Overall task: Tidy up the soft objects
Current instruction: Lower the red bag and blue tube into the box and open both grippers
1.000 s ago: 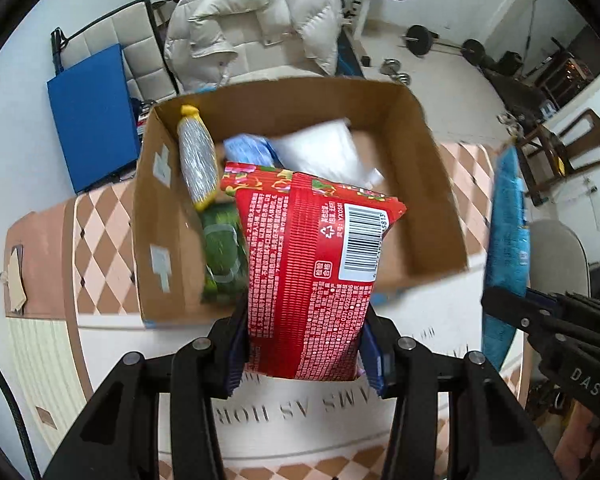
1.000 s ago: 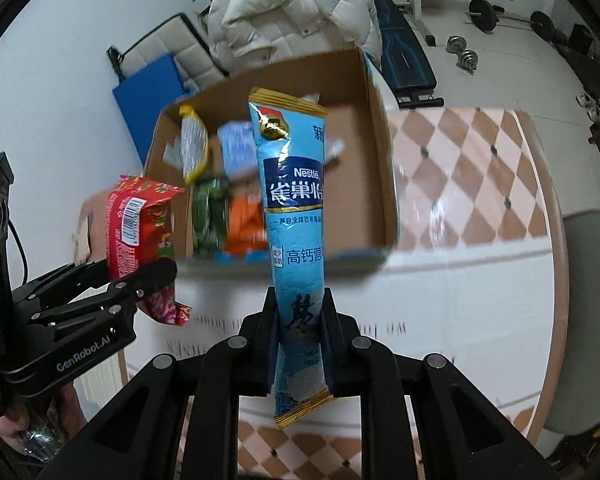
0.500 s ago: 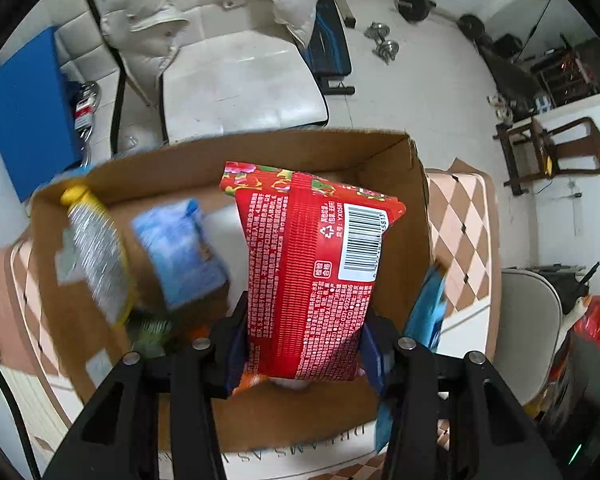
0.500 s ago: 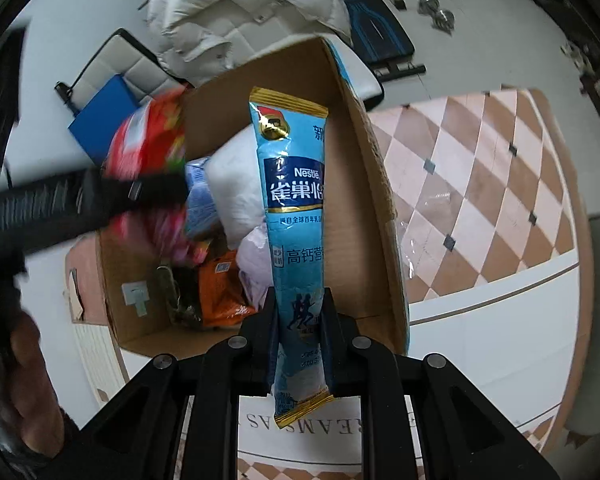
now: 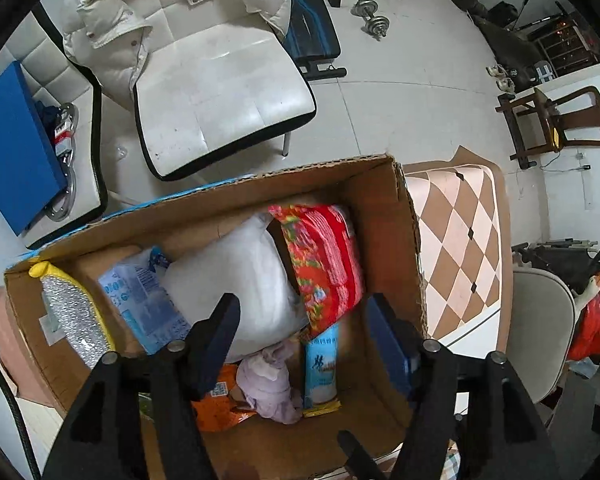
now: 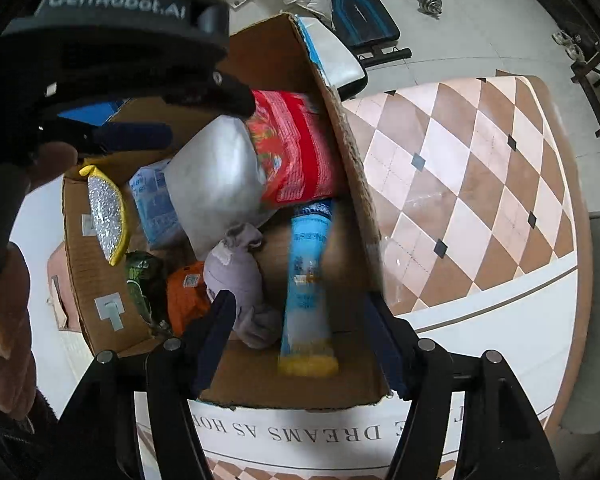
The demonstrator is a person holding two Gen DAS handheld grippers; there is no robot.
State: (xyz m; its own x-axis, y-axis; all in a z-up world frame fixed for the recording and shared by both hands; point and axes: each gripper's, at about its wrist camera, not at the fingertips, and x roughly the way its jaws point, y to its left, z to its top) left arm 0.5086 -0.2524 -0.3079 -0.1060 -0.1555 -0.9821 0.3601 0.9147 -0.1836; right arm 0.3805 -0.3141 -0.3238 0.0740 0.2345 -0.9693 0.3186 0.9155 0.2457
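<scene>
Red packet (image 5: 328, 264), glossy, flowered print along one edge, lying tilted in the box (image 5: 384, 216) at its far right corner, leaning on the white pillow (image 5: 240, 280). Blue sachet (image 6: 308, 276), long and narrow with a yellow end, lying lengthwise on the box floor near the right wall, top end tucked under the red packet; blurred in the right wrist view. Left tongs (image 5: 300, 316) spread wide above the box, nothing between the fingers. Right tongs (image 6: 300, 320) likewise spread wide and holding nothing, over the near end of the box. Other box contents, left to right: silver pouch (image 5: 74, 320) with yellow rim against the left wall, pale blue pack (image 5: 146, 300), white pillow in the middle, lilac cloth (image 6: 240, 276) bunched in front of it, orange pack (image 6: 186, 296), green pack (image 6: 142, 280). Box standing on the desk (image 6: 460, 184) with brown-and-cream checker pattern. Left tongs' body, marked GenRobot.AI, with the holding hand (image 6: 8, 320), filling the left side of the right wrist view.
</scene>
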